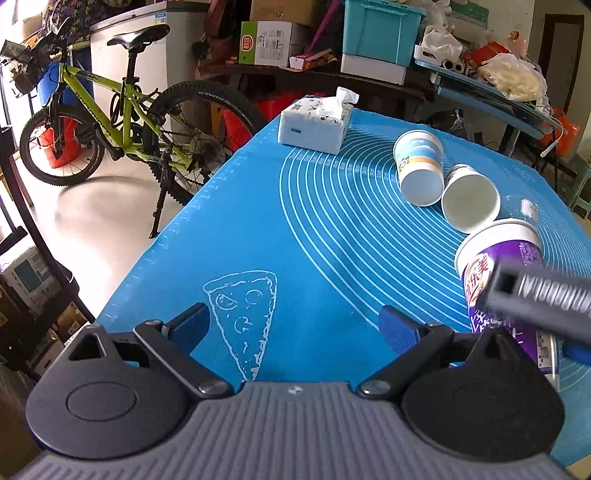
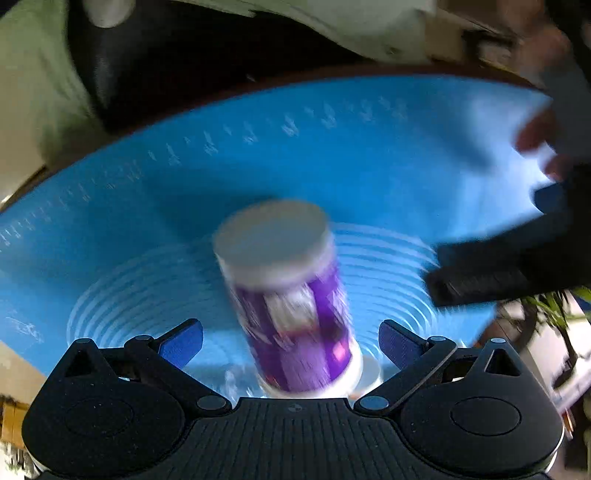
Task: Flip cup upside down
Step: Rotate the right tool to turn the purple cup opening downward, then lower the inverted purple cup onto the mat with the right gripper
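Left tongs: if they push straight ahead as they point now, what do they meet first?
Probably nothing near: the open left tongs point over bare blue mat. The tissue pack lies far ahead, slightly right; depth is unclear. The purple cup sits off right.

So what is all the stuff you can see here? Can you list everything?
purple cup: one, purple and white, flat end up on the mat, between the right tongs' open fingers, none visibly touching
paper cups: two, white with blue print, lying on their sides on the mat, mouths toward the left camera
tissue box: one, white, far end of the mat
baking mat: one, blue with white rings and a pizza drawing, covering the table
bicycle: one, lime green, on the floor left of the table
storage bin: one, teal, on the back table
left tongs: black with blue pads, open, empty
right tongs: black with blue pads, open
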`<state>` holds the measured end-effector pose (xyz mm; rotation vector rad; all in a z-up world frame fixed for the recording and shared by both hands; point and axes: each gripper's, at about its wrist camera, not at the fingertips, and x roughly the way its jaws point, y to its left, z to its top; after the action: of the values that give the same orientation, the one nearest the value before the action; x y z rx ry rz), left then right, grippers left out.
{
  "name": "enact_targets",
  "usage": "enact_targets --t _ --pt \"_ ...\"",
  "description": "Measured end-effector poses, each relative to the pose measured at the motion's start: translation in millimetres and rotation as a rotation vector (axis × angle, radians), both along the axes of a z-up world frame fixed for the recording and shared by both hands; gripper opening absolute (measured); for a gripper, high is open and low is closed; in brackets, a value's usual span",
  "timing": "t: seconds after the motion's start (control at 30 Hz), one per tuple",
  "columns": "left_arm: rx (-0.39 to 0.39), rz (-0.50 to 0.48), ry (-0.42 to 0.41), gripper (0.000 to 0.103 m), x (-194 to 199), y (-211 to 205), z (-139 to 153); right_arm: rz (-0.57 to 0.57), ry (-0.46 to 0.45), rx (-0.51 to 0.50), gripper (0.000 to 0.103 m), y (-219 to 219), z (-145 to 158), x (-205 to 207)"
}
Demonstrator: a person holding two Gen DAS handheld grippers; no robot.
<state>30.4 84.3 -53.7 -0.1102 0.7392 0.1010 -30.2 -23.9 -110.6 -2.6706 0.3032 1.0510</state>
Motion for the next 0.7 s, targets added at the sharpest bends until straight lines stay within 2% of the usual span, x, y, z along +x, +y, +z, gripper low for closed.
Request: enact_targets --t 0.13,0.23,0.3,0.53,0.7 --pt "0.019 -0.012 0.006 0.097 0.1 -1.0 -3.7 0.015 0.019 -0.03 0.096 -5.6 -18.9 -1.7" --pt "0.012 -0.014 0.002 0.097 0.8 0.2 -3.0 0.034 0.031 -0.019 0.086 -9.0 -20.3 3.5" --pt "0.012 -0.014 -0.002 0.097 1.3 0.0 -2.6 0.022 0.027 -0.003 0.068 -9.4 -19.9 8.2" --pt "0.016 -0.021 -0.004 0.097 1.2 -1.2 -2.1 -0.07 0.019 0.058 0.067 -9.4 -24.4 27.0" --pt "0.024 -0.033 -0.015 0.097 2.6 -6.8 2.6 -0.215 0.052 0.188 0.067 -7.6 -11.4 41.8"
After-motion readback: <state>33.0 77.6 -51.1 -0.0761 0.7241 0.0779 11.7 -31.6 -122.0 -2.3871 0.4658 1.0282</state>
